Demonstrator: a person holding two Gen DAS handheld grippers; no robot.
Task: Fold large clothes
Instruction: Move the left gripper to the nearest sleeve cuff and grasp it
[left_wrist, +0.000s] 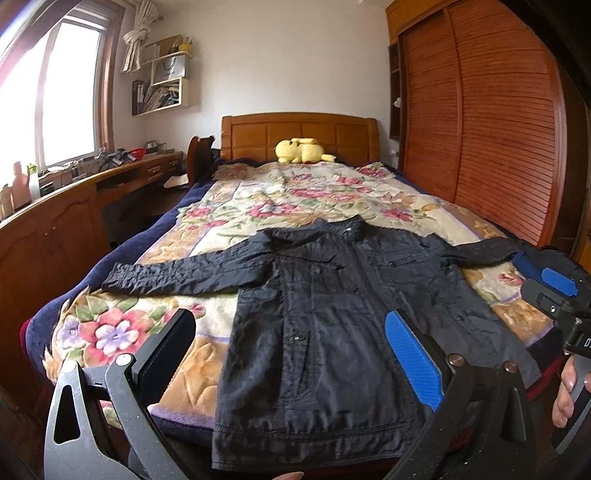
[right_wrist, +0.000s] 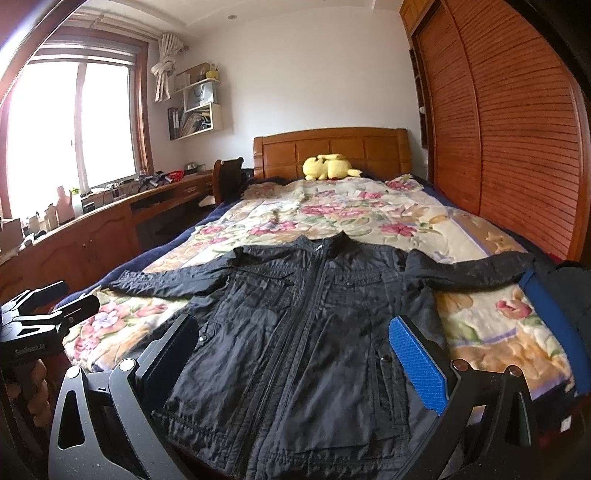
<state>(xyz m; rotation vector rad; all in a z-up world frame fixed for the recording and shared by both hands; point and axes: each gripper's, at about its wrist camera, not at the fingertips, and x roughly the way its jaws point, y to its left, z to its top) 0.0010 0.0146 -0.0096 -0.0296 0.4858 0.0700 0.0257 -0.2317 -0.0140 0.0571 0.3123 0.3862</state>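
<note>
A black jacket (left_wrist: 332, 302) (right_wrist: 306, 325) lies flat and front-up on the flowered bed cover, collar toward the headboard, both sleeves stretched out sideways. My left gripper (left_wrist: 291, 332) hovers open above the hem end, nothing between its fingers. My right gripper (right_wrist: 295, 336) is also open and empty, held over the jacket's lower half. In the left wrist view the right gripper (left_wrist: 554, 284) shows at the right edge, near the jacket's right sleeve (left_wrist: 480, 251). In the right wrist view the left gripper (right_wrist: 48, 306) appears at the left edge, off the bed.
The flowered blanket (left_wrist: 258, 206) covers the bed, with a yellow plush toy (left_wrist: 301, 150) by the wooden headboard (left_wrist: 299, 133). A slatted wooden wardrobe (left_wrist: 498, 129) runs along the right. A long desk (left_wrist: 74, 206) with clutter stands under the window on the left. A hand (left_wrist: 567, 391) holds the right gripper's handle.
</note>
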